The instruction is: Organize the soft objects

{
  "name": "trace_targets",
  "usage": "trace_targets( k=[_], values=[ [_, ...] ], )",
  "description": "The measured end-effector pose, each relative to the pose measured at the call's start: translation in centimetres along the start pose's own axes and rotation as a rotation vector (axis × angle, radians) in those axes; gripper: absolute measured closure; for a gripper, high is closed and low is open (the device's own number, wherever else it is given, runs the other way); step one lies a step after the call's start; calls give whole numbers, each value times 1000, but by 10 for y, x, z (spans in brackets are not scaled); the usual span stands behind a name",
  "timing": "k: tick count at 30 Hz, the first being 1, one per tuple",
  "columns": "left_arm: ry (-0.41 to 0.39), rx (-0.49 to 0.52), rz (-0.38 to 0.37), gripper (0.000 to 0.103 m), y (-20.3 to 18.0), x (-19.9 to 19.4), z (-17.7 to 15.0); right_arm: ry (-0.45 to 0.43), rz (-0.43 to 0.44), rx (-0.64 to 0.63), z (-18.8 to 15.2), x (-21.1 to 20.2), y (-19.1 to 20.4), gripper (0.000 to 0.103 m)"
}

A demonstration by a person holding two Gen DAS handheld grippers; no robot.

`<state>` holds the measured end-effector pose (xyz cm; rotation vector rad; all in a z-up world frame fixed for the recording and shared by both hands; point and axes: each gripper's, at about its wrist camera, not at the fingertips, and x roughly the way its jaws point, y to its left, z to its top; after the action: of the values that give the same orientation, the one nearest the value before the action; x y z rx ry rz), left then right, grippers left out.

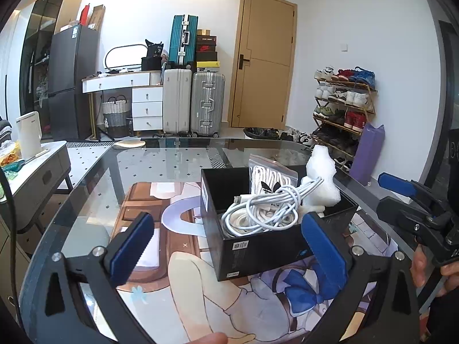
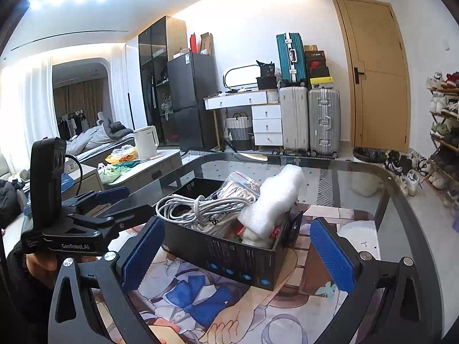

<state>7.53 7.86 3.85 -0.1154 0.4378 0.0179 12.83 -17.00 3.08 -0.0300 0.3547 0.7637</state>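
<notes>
While both grippers gape empty, black box (image 1: 258, 246) of cables just ahead, left gripper (image 1: 226, 246), right gripper (image 2: 238, 253).

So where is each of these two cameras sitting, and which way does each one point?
Left wrist: on the left gripper, looking across the glass table at the black box; right gripper and a hand at right.
Right wrist: on the right gripper, same box; left gripper at left.
Shared: box, white cable, door.
</notes>
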Motion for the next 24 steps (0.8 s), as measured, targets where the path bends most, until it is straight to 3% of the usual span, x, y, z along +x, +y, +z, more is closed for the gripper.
trace_targets(
  k=[24],
  values=[
    [-30, 40, 10, 0, -11, -6, -1, -29, -26, -60, -6, 3, 14, 1]
  ],
)
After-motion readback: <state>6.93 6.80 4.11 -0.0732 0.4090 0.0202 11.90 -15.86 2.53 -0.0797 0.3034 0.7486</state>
